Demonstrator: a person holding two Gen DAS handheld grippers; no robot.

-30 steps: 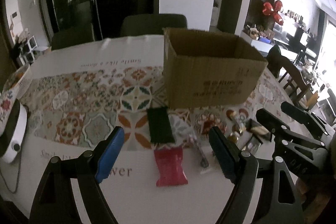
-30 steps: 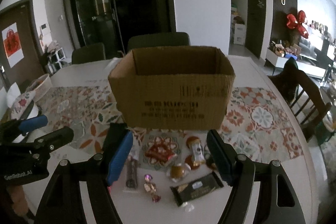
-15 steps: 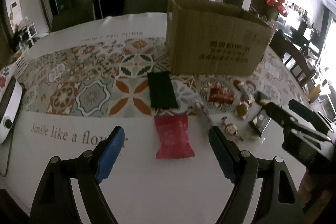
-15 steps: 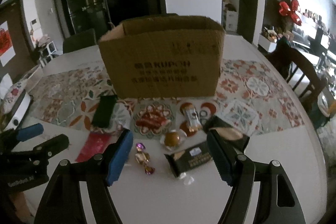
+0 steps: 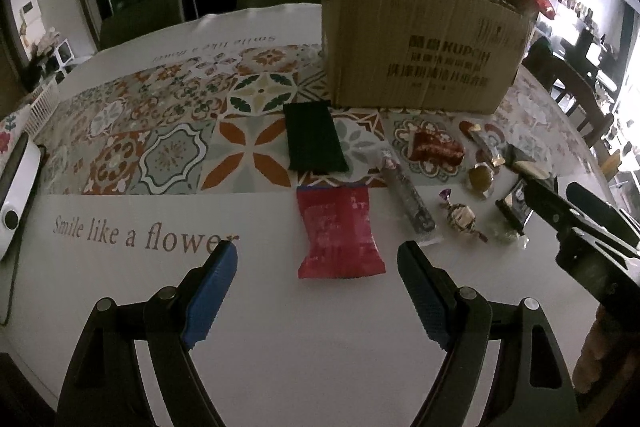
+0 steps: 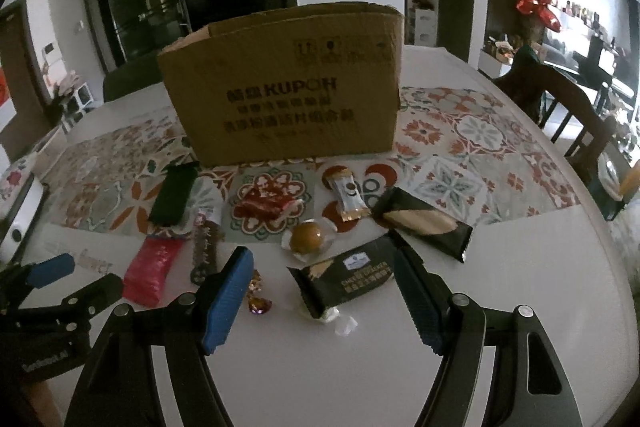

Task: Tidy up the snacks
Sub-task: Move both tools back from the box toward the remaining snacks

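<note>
Just ahead of both open, empty jaws lie the red packet (image 5: 338,233) and black cracker packet (image 6: 346,277).

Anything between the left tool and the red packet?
Nothing visible. The left tool is open with only bare tablecloth between it and the red packet. The long stick snack lies beside the packet, off that line.

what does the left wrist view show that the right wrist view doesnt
Only the left wrist view shows the full "Smile like a flower" print on the white tablecloth.

Only the right wrist view shows the whole long black-and-gold wafer packet and the small white coffee sachet clearly.

Both show the brown cardboard box, the red snack pouch, the dark green packet, and both open claws: left, right.
</note>
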